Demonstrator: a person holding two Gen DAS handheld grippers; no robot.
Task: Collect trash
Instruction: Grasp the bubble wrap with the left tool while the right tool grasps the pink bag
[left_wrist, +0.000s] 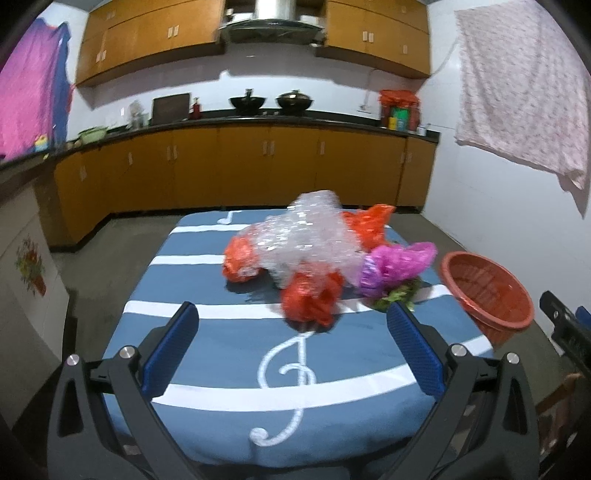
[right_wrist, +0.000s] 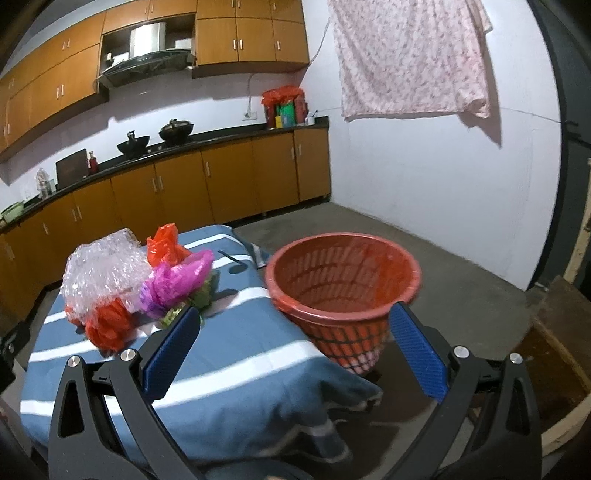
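- Hovering over the near half of the tabletop (left_wrist: 207, 332), the left gripper (left_wrist: 291, 347) has its jaws spread wide with nothing between them.
- Right gripper (right_wrist: 291, 350): jaws likewise spread wide and empty, positioned above the tabletop's right edge, facing the red basket (right_wrist: 343, 291).
- Trash pile location: centre of the striped blue cloth, consisting of bubble wrap (left_wrist: 306, 236) on top of red plastic bags (left_wrist: 314, 299), with a pink plastic bag (left_wrist: 395, 262) and green leafy scraps (left_wrist: 399, 295) to its right.
- Basket location: just beside the tabletop's right edge, upright, near the pink bag.
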